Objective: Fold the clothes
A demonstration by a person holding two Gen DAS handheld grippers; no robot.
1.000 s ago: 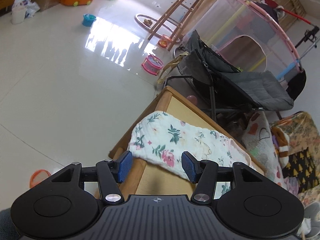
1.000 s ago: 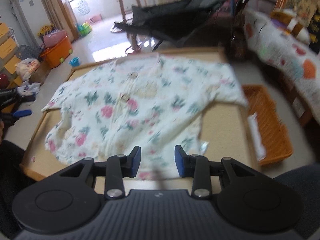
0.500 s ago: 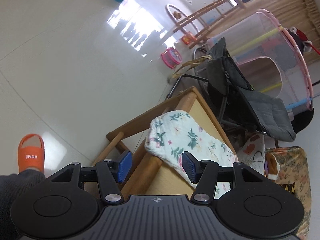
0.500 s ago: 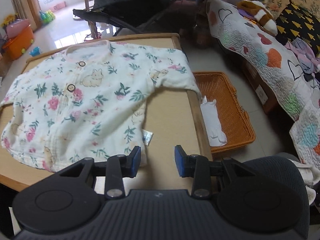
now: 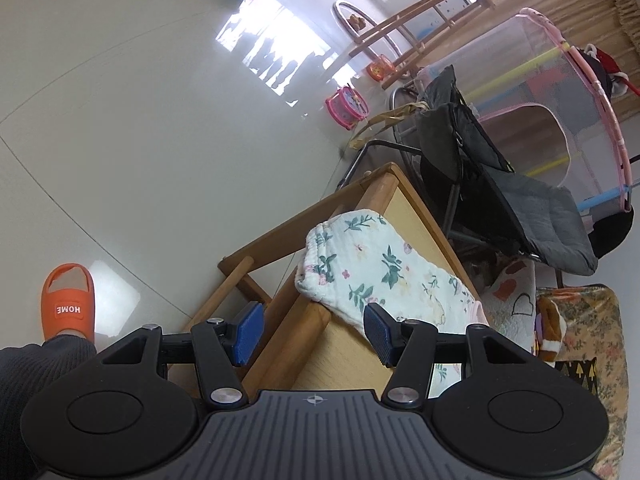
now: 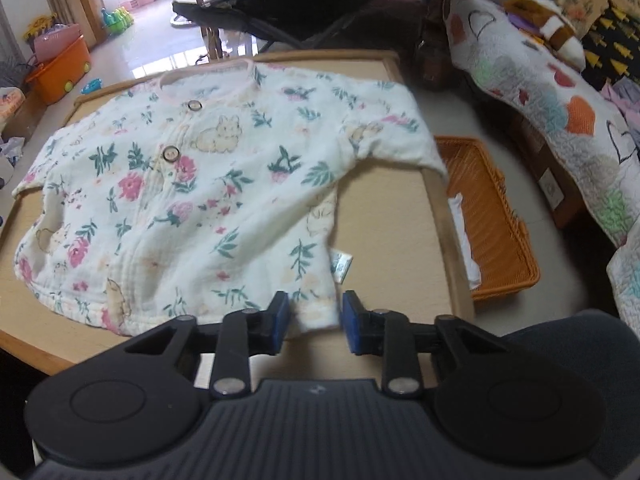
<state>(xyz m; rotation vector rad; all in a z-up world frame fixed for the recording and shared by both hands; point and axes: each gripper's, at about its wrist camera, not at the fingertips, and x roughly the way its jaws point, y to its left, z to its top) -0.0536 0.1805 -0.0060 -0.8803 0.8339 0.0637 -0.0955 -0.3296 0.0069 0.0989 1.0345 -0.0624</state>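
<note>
A white floral baby shirt (image 6: 208, 184) lies spread face up on the wooden table (image 6: 384, 216), buttons up its front. My right gripper (image 6: 314, 320) is low over the near edge. Its jaws are closing with the shirt's lower right hem corner (image 6: 316, 308) between the blue pads; the pads do not press on the cloth. In the left wrist view the shirt's sleeve (image 5: 360, 264) drapes over the table's corner (image 5: 304, 328). My left gripper (image 5: 312, 332) stands open astride that wooden edge, the cuff just ahead of its right pad (image 5: 378, 334).
An orange wicker basket (image 6: 492, 216) with a white cloth sits on the floor right of the table. A quilt-covered sofa (image 6: 560, 112) lies beyond it. A dark stroller (image 5: 500, 184) stands behind the table. A foot in an orange slipper (image 5: 68, 304) rests at left.
My right gripper came down to the hem's right corner and its jaws narrowed. The left gripper sank and rolled toward the sleeve at the table's corner; the slipper came into view.
</note>
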